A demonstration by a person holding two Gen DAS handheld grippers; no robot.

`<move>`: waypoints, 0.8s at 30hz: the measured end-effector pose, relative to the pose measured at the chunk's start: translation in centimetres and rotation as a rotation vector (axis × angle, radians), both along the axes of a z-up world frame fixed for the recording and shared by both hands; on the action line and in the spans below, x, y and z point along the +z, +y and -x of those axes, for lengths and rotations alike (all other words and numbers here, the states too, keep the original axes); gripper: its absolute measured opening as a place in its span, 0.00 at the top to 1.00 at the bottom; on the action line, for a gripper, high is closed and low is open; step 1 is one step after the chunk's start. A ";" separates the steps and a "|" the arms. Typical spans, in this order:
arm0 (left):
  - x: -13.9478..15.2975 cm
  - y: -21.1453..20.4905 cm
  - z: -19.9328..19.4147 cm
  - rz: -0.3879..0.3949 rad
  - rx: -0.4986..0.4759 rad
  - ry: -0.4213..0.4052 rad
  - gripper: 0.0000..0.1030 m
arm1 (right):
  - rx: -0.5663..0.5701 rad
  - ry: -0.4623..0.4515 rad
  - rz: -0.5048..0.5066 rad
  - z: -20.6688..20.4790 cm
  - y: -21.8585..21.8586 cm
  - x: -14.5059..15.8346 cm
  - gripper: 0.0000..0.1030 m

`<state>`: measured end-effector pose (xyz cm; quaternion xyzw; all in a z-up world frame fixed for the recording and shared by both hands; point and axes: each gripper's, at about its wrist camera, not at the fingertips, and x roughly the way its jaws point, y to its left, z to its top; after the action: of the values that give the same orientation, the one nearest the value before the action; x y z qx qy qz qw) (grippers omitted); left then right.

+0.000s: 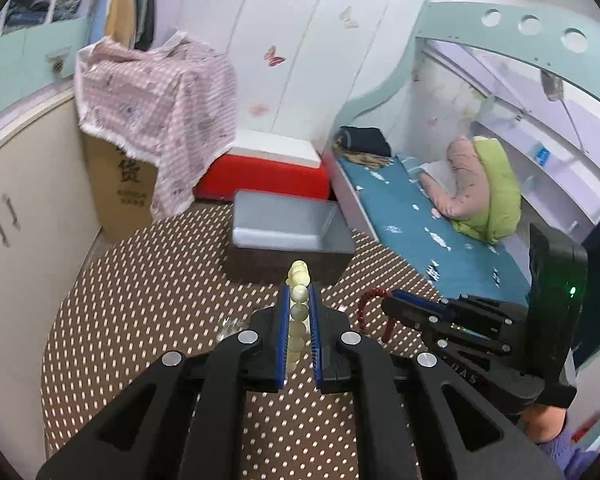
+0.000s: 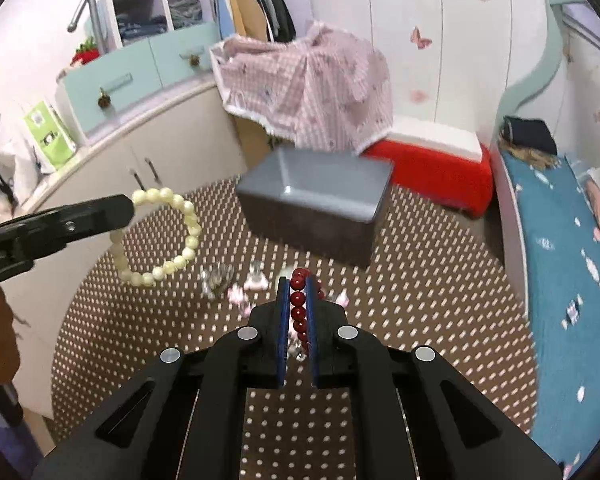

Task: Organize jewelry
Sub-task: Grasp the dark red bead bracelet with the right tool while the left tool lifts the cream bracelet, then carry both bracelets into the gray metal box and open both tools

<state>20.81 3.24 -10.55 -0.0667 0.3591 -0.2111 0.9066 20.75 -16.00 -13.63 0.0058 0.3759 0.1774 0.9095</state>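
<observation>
My left gripper (image 1: pixel 299 292) is shut on a cream bead bracelet (image 1: pixel 299 300) and holds it above the dotted brown table (image 1: pixel 140 320). In the right wrist view the left gripper (image 2: pixel 130 204) enters from the left, and the cream bracelet (image 2: pixel 188 236) hangs from it as a full loop. My right gripper (image 2: pixel 298 282) is shut on a dark red bead bracelet (image 2: pixel 298 300). In the left wrist view the right gripper (image 1: pixel 392 298) is at the right with the red bracelet (image 1: pixel 366 304) hanging from its tip. An open grey box (image 1: pixel 288 232) stands ahead of both, also in the right wrist view (image 2: pixel 320 200).
Several small pink and clear jewelry pieces (image 2: pixel 236 280) lie on the table between the grippers and the box. A red and white box (image 1: pixel 268 168), a cloth-covered carton (image 1: pixel 156 120) and a bed (image 1: pixel 420 208) stand beyond the table. A cabinet (image 2: pixel 140 152) is at the left.
</observation>
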 end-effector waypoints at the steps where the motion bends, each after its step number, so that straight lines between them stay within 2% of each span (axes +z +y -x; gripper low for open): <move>1: 0.4 -0.2 -0.4 0.000 -0.008 -0.003 0.92 | -0.002 -0.013 -0.009 -0.3 -0.4 0.8 0.92; 6: 2.1 -1.4 -3.5 -0.013 -0.045 -0.008 0.92 | -0.009 -0.065 -0.020 -2.8 -1.2 4.1 0.92; 12: 3.0 -2.7 -8.1 -0.018 -0.063 0.003 0.92 | -0.022 -0.080 -0.028 -7.3 -1.0 5.2 0.92; 17: 1.6 -3.5 -12.6 -0.032 -0.050 0.063 0.92 | -0.043 -0.051 -0.047 -11.4 -0.7 4.2 0.92; 24: -3.6 -4.4 -16.5 -0.082 -0.032 0.186 0.92 | -0.054 0.030 -0.028 -14.5 0.2 -0.2 0.92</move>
<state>37.35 -1.20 -14.19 -0.0432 0.4511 -0.2034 0.8679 35.25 -15.79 -13.86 0.0316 0.3867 0.1579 0.9081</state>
